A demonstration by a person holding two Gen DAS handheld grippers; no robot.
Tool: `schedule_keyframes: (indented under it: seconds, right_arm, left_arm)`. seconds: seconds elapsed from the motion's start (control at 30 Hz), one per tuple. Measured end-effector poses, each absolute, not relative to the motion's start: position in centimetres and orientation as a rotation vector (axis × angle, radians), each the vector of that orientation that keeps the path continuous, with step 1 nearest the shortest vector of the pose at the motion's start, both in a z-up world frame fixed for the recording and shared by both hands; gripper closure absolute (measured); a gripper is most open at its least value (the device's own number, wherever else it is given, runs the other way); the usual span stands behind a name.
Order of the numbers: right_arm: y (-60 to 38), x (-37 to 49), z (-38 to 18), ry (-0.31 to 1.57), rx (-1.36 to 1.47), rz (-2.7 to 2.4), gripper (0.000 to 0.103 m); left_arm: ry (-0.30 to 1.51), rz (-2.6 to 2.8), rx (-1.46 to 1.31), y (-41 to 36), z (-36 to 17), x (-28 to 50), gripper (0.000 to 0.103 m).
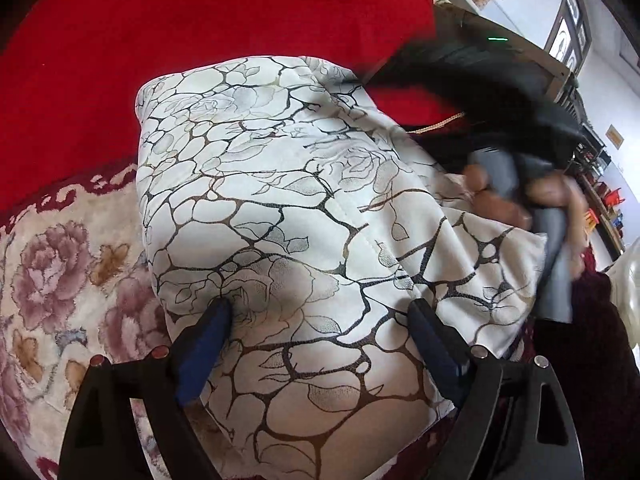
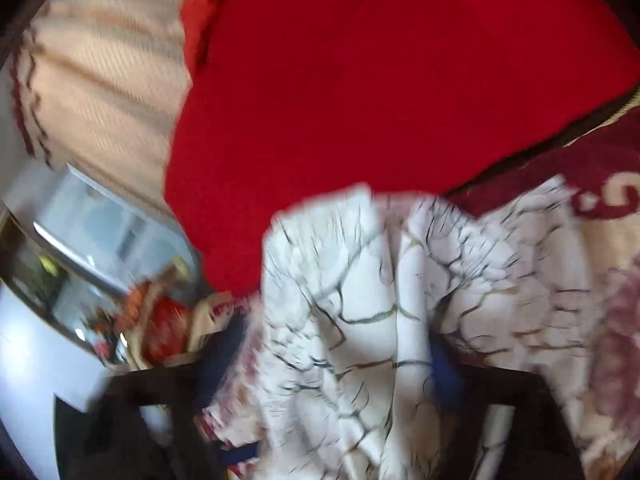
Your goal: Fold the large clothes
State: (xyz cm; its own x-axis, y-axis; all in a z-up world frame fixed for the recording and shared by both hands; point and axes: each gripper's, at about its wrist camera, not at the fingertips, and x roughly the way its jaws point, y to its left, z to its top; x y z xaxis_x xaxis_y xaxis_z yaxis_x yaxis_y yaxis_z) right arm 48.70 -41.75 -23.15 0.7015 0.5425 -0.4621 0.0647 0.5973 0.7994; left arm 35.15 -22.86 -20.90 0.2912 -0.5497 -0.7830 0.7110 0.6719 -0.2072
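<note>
Your garment [image 1: 280,200] already lies folded compact on the rug [image 1: 52,264]. Left hand-held gripper [image 1: 320,312] gapes over it; right hand-held gripper [image 2: 332,364] straddles cloth, grip unclear. Little remains.

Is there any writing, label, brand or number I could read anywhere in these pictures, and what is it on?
None can be read.
Framed pictures on the wall: large dark shapes, perhaps characters, too warped to read.
Yellow sign on the wall: too small to read.
Patterned white garment: only a printed crackle-and-rose pattern, no label showing.
Right wrist view: too blurred for any text.
</note>
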Motion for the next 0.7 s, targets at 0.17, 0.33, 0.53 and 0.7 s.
schedule_keyframes:
  seconds: [0.17,0.33,0.53,0.7]
  right_arm:
    - [-39.6,50.1,-21.7,0.806,0.802,0.287,0.089]
    - [-39.7,47.5,-16.8,0.695,0.710,0.265,0.091]
    - [-45.3,46.3,-21.8,0.787,0.792,0.118,0.091]
    - [-45.4,48.7,-29.4,0.929,0.882,0.175,0.092]
  left_arm:
    - [0.960,-0.892,0.149,-21.4,-20.1,33.9,0.014]
    - [0.934,-0.986,0.158,-24.3,-18.7,32.6,0.015]
    - [0.902,-1.017,0.335,-31.4,-19.9,30.5,0.015]
    - [0.901,-1.062,0.358,-30.6,-18.9,29.2,0.014]
